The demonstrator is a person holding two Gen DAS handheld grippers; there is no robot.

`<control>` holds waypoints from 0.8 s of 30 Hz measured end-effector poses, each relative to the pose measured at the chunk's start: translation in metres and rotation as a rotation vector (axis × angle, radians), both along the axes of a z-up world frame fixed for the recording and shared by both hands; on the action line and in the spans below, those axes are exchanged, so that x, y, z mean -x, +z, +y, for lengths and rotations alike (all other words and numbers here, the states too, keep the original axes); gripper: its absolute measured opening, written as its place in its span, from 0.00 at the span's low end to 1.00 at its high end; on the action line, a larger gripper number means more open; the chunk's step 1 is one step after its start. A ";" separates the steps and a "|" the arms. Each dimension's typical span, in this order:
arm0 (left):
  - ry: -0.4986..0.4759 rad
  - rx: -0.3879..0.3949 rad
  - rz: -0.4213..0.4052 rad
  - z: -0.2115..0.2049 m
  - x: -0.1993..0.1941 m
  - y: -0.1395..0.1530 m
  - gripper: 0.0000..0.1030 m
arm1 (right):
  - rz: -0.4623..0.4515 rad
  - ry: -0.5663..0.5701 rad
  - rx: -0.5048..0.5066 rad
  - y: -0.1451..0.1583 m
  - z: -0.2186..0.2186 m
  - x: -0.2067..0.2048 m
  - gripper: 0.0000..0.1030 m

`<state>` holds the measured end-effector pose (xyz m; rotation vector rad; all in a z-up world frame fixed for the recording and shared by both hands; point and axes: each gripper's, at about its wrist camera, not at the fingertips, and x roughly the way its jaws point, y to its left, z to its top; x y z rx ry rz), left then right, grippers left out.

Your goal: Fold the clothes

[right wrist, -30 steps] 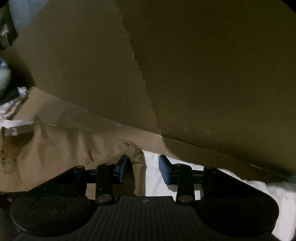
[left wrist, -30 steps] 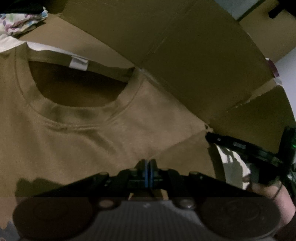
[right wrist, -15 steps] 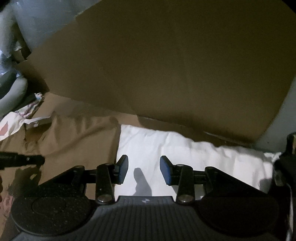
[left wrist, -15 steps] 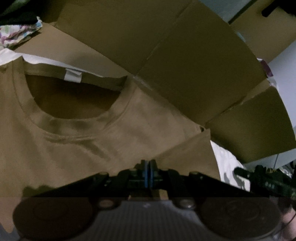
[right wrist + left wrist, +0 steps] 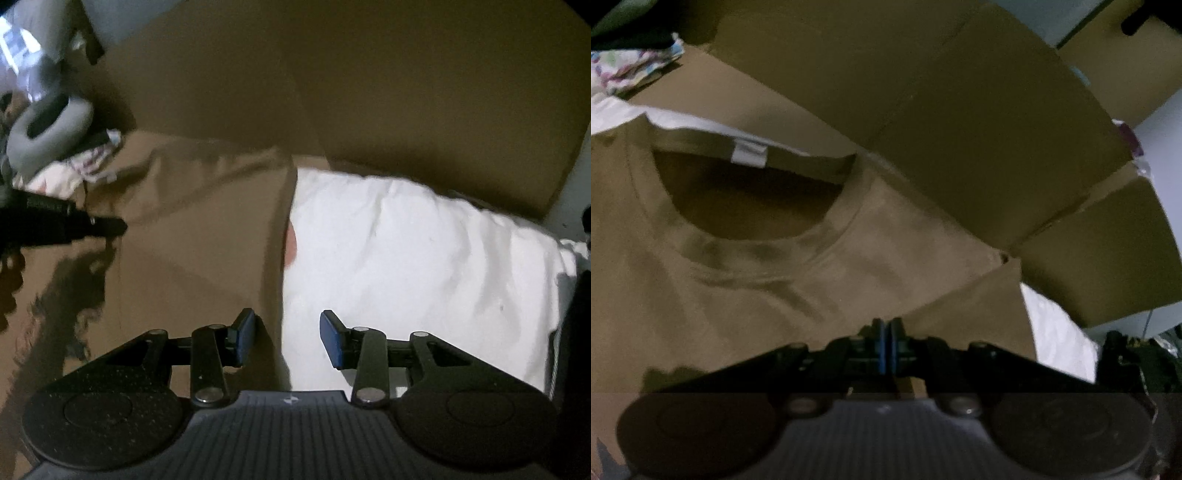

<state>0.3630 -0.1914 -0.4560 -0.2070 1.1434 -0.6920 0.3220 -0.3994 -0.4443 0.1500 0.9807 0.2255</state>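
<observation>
Shirt [image 5: 746, 295] — tan, spread flat on white sheet [image 5: 424, 266] before cardboard [image 5: 979, 122], our left gripper [image 5: 886, 341] pinched shut, cloth between its pads we cannot confirm, our right gripper [image 5: 288, 338] apart — empty over shirt's edge.

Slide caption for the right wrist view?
Open right claw above the edge where the tan T-shirt meets the white sheet.

Dim, soft blur — fisheye-bent edges, hard shadows

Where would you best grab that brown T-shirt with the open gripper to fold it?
Probably its straight side edge, where the brown T-shirt ends on the white cloth. Come from the white side: the right gripper already straddles that edge.
</observation>
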 end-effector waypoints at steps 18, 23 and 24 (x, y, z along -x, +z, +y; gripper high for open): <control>-0.115 0.091 -0.084 -0.025 0.072 0.033 0.23 | -0.072 0.013 0.001 0.024 0.026 0.031 0.40; -0.195 0.063 -0.089 -0.043 0.097 0.018 0.23 | -0.041 0.036 0.004 0.008 0.043 0.034 0.31; -0.198 0.051 -0.082 -0.043 0.099 0.013 0.23 | -0.041 0.035 0.009 0.006 0.045 0.036 0.31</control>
